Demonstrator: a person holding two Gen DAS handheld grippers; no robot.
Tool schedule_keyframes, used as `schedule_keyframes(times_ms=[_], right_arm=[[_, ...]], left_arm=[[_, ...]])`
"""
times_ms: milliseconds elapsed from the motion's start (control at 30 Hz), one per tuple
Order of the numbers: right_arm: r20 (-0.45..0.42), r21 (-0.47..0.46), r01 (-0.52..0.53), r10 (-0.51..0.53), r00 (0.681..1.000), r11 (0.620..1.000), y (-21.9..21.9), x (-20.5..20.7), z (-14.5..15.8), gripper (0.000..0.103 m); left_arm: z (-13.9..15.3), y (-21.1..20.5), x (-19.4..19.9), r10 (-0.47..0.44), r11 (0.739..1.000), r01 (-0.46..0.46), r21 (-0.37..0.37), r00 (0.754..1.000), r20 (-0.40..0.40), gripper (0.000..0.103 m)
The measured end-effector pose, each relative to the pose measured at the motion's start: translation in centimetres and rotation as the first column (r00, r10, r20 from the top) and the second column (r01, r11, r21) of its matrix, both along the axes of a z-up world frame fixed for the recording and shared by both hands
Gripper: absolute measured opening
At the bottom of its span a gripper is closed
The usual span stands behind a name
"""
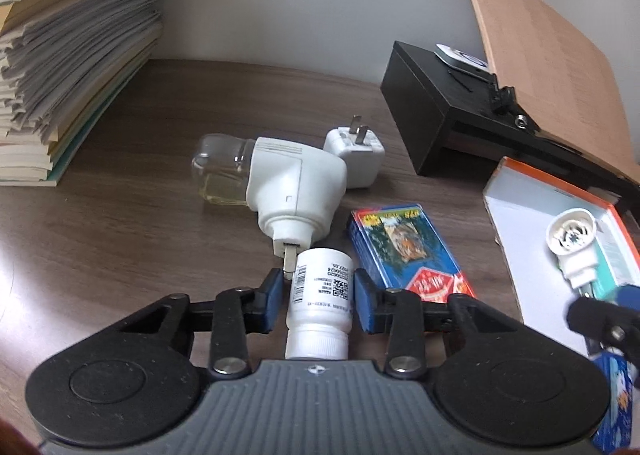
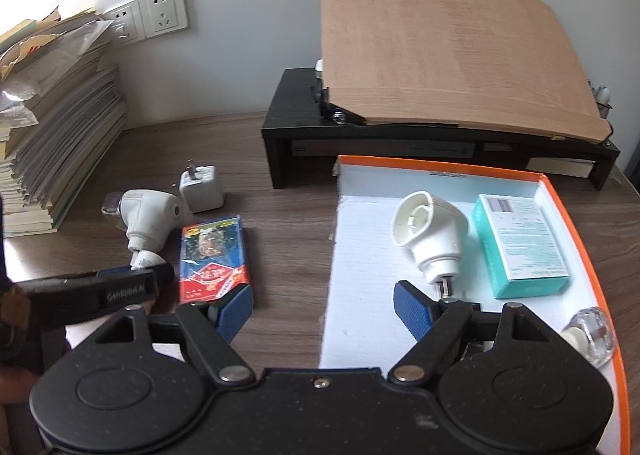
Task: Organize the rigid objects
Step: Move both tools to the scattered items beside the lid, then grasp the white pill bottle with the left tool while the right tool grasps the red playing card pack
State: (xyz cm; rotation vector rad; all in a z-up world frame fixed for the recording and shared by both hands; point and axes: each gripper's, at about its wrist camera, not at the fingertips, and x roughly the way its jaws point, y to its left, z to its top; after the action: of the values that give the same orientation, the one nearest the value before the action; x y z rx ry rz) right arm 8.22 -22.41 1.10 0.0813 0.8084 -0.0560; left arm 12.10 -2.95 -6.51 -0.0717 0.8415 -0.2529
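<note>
- White plastic: a small pill bottle (image 1: 318, 303) lies on its side on the wooden desk (image 1: 120, 235), cap toward the camera, between the blue pads of the left gripper (image 1: 319, 305).
- The left jaws stand narrow and close against the bottle's sides; narrow gaps still seem to show, so a firm clamp cannot be confirmed.
- The right gripper (image 2: 323, 309) is spread wide and empty, straddling the near edge of the orange-rimmed box (image 2: 576, 223).
- Judged risk: the bottle is round and smooth, so it may roll or squirt out if the pads bite off-centre or too near the cap.
- Judged risk: the plug prongs of the mosquito-repellent heater (image 1: 292, 191) lie just beside the left pad; a lift could snag them and drag the heater.
- The card pack (image 1: 404, 255) lies just right of the bottle and could be nudged.
- Already in the box: a white plug-in adapter (image 2: 432, 231), a teal carton (image 2: 520, 243) and a small glass bottle (image 2: 592, 335).
- Surroundings: a white charger (image 1: 356, 159) beyond the heater, a stack of papers (image 1: 76, 63) at far left, a black monitor riser (image 2: 400, 143) bearing a wooden board (image 2: 448, 47).
</note>
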Motion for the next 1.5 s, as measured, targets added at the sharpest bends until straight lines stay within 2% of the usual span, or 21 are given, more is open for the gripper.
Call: schedule_keyframes(times_ms=[233,367,400,467,500,600,800,867,1067,1300,1433,1500], right_arm=[[-0.026,0.024,-0.042,0.043,0.999,0.999,1.9,1.2,-0.8,0.093],[-0.028,0.026,-0.075,0.075,0.997,0.997,3.2,1.5,-1.0,0.093],[-0.03,0.03,-0.081,0.082,0.996,0.996,3.4,1.7,-1.1,0.093],[-0.031,0.032,-0.09,0.091,0.995,0.995,3.8,1.9,-1.2,0.093],[-0.031,0.03,-0.094,0.095,0.995,0.995,4.0,1.9,-1.2,0.093],[-0.032,0.03,-0.104,0.105,0.994,0.994,4.5,2.1,-1.2,0.093],[-0.034,0.025,-0.107,0.108,0.994,0.994,4.6,2.0,-1.0,0.093],[-0.043,0.027,-0.107,0.108,0.993,0.994,4.6,2.1,-1.2,0.093],[-0.065,0.043,-0.139,0.142,0.988,0.989,5.2,3.0,-2.0,0.093],[-0.107,-0.006,-0.192,0.19,0.976,0.981,7.3,6.1,-3.8,0.094],[-0.153,0.001,-0.19,0.188,0.97,0.982,7.6,8.3,-5.3,0.094],[-0.141,-0.001,-0.182,0.18,0.973,0.983,7.6,8.6,-5.6,0.094]], left_arm=[[-0.1,1.9,-1.3,-0.073,0.997,0.073,-0.026,0.997,-0.011,0.039],[-0.3,2.4,-2.2,-0.15,0.988,0.149,0.03,0.989,0.011,0.038],[-0.4,2.6,-2.4,-0.157,0.986,0.156,0.05,0.987,0.017,0.043],[-0.5,2.9,-2.7,-0.16,0.986,0.158,0.062,0.987,0.026,0.045],[-0.5,3.0,-2.8,-0.159,0.986,0.157,0.059,0.987,0.03,0.044],[-0.5,2.7,-2.9,-0.177,0.983,0.176,0.049,0.984,0.03,0.034],[-0.4,2.6,-4.6,-0.234,0.971,0.232,0.051,0.971,0.041,0.033],[-0.5,2.9,-5.2,-0.245,0.967,0.242,0.077,0.969,0.041,0.033],[-0.4,4.2,-5.6,-0.19,0.979,0.186,0.078,0.981,0.046,0.033],[0.4,4.9,-5.6,-0.133,0.99,0.128,0.067,0.988,0.075,0.033],[0.8,5.5,-5.2,-0.095,0.995,0.093,0.033,0.993,0.071,0.033],[1.0,5.8,-5.2,-0.072,0.997,0.07,0.024,0.994,0.077,0.033]])
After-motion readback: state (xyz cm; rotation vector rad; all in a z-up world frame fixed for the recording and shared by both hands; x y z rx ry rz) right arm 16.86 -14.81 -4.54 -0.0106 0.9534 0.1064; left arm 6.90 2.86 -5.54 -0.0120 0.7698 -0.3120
